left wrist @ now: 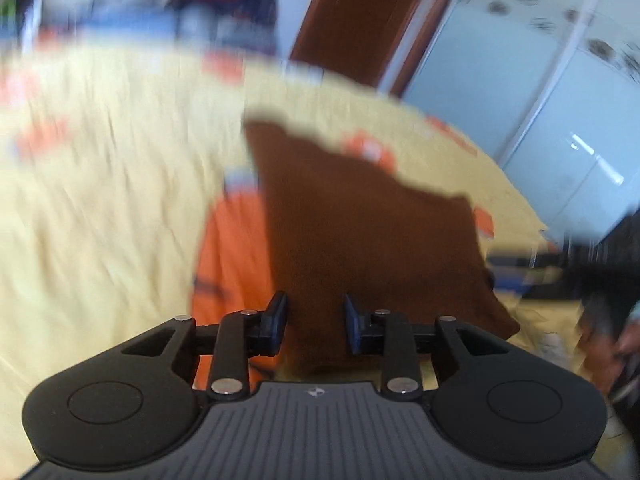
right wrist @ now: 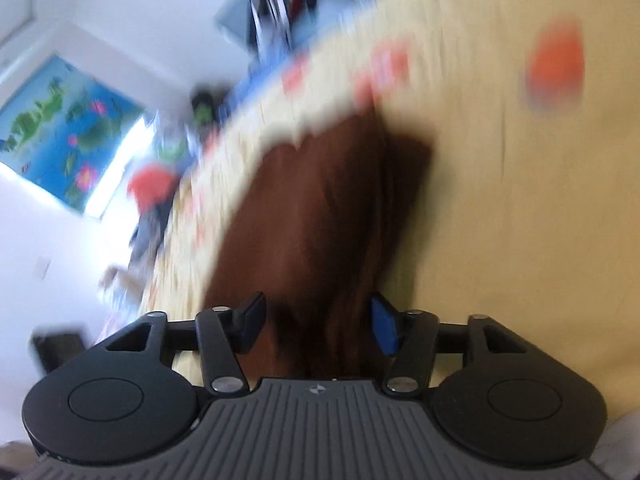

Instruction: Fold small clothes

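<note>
Left wrist view, blurry: left gripper (left wrist: 315, 322) jaws parted, gripping nothing, brown cloth garment (left wrist: 360, 220) lying between and ahead of them on the yellow patterned bedsheet (left wrist: 100, 180), over an orange garment (left wrist: 232, 264).

Right wrist view: right gripper (right wrist: 318, 322) tilted, jaws wide apart, empty, brown cloth garment (right wrist: 312, 220) spread in front. Looks like mid-fold; next move calls for pinching an edge.

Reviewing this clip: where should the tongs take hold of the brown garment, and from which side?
By its near edge, coming in low from the holder's side. The brown garment lies spread on the yellow sheet, and that edge already sits between the open left tongs and open right tongs.
</note>
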Demonstrator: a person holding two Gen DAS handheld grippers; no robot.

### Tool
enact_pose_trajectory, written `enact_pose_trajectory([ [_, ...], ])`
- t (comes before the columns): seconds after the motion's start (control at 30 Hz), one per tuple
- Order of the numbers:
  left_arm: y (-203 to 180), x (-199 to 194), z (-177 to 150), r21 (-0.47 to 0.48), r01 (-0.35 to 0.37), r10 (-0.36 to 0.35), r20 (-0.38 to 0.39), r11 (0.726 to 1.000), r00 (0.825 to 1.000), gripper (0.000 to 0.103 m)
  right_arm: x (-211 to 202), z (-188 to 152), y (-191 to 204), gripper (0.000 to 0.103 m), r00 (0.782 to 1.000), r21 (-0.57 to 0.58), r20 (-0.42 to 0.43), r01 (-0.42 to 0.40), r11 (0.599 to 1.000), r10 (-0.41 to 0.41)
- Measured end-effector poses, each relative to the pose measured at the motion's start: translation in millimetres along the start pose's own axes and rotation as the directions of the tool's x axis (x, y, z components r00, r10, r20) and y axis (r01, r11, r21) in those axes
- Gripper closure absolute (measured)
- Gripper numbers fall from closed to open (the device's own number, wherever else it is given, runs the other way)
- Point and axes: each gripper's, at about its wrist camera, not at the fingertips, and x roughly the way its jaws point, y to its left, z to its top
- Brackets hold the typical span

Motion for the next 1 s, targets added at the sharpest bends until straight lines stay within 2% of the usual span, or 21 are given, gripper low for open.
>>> enact_pose_trajectory([
  [0.03, -12.5, -8.7, 0.0, 0.068, -0.017, 0.013, 0.055, 0.998, 0.998, 0.072, -7.5, 9.2, 9.7, 0.044, 0.999, -0.034, 0.053, 0.0, 0.999, 0.002],
  [0.07, -23.1, -12.3, 1.0, 0.126, -0.026, 0.014, 0.09, 0.992, 0.996, 0.064, -10.1, 18.4, 19.9, 0.043, 0.996, -0.06, 0.091, -0.003, 0.998, 0.008],
  [0.1, -32.8, -8.1, 1.9, 0.168, -0.02, 0.005, 0.093, 0.986, 0.996, 0.05, -7.1, 27.1, 30.0, 0.04, 0.994, -0.087, 0.107, -0.02, 0.996, 0.029],
  [0.13, -39.5, 0.2, 2.2, 0.188, -0.004, -0.01, 0.076, 0.982, 0.997, 0.045, 1.4, 34.6, 37.1, 0.032, 0.993, -0.109, 0.102, -0.04, 0.993, 0.051],
  [0.2, -44.0, 29.5, -1.7, 0.185, 0.02, -0.024, 0.018, 0.982, 1.0, 0.044, 31.5, 46.3, 44.7, 0.023, 0.997, -0.131, 0.052, -0.048, 0.99, 0.055],
  [0.23, -45.0, 44.0, -6.7, 0.193, -0.007, 0.01, -0.012, 0.981, 1.0, 0.044, 51.1, 50.9, 42.2, 0.023, 1.0, -0.14, 0.013, -0.018, 0.99, 0.02],
  [0.27, -47.4, 49.1, -13.0, 0.223, -0.026, 0.023, 0.017, 0.974, 1.0, 0.041, 72.0, 54.1, 34.3, 0.023, 0.998, -0.152, -0.032, 0.057, 0.987, -0.062],
  [0.3, -52.0, 49.1, -19.3, 0.27, -0.022, 0.009, 0.048, 0.963, 0.999, 0.032, 92.4, 55.3, 21.3, 0.028, 0.985, -0.155, -0.074, 0.141, 0.978, -0.153],
  [0.33, -56.1, 51.5, -24.1, 0.303, -0.025, 0.009, 0.053, 0.953, 0.999, 0.03, 94.1, 56.0, 10.8, 0.031, 0.991, -0.181, -0.012, 0.129, 0.975, -0.133],
  [0.43, -62.0, 51.0, -37.4, 0.356, -0.061, 0.031, 0.089, 0.933, 0.996, 0.028, 91.6, 74.8, -4.4, 0.037, 0.994, -0.039, -0.052, 0.098, 0.994, -0.1],
  [0.47, -61.8, 51.3, -38.7, 0.351, -0.061, 0.029, 0.094, 0.934, 0.995, 0.028, 89.9, 79.8, 1.2, 0.038, 0.989, -0.054, -0.071, 0.124, 0.991, -0.128],
  [0.53, -58.2, 52.3, -37.0, 0.325, -0.046, 0.017, 0.094, 0.945, 0.995, 0.027, 85.7, 83.9, 26.5, 0.035, 0.979, -0.113, -0.041, 0.194, 0.975, -0.199],
  [0.6, -55.4, 53.5, -34.3, 0.305, -0.027, -0.001, 0.092, 0.952, 0.996, 0.023, 86.0, 86.0, 52.8, 0.032, 0.993, -0.165, -0.026, 0.111, 0.98, -0.117],
  [0.7, -55.9, 51.0, -35.0, 0.302, -0.022, -0.006, 0.092, 0.953, 0.996, 0.023, 115.2, 87.6, 86.5, 0.02, 0.994, -0.234, -0.102, 0.0, 0.972, -0.024],
  [0.77, -56.1, 51.8, -34.5, 0.294, -0.016, -0.012, 0.092, 0.956, 0.996, 0.023, 153.0, 88.5, 100.7, 0.019, 0.984, -0.269, -0.177, -0.016, 0.963, -0.033],
  [0.87, -54.1, 50.3, -34.6, 0.281, -0.011, -0.016, 0.093, 0.96, 0.995, 0.023, 214.1, 86.6, 93.0, 0.018, 0.951, -0.272, -0.28, 0.054, 0.961, -0.133],
  [0.9, -53.8, 51.1, -34.3, 0.276, -0.013, -0.013, 0.093, 0.961, 0.996, 0.023, 218.1, 84.0, 89.6, 0.011, 0.968, -0.307, -0.234, 0.013, 0.951, -0.089],
  [0.93, -52.9, 50.3, -34.2, 0.269, -0.01, -0.016, 0.094, 0.963, 0.995, 0.023, 223.4, 86.0, 85.8, 0.007, 0.972, -0.296, -0.226, -0.007, 0.955, -0.062],
  [1.0, -50.9, 49.1, -33.9, 0.259, -0.003, -0.022, 0.094, 0.966, 0.995, 0.023, 227.3, 92.7, 81.1, 0.007, 0.977, -0.237, -0.211, -0.014, 0.971, -0.038],
])
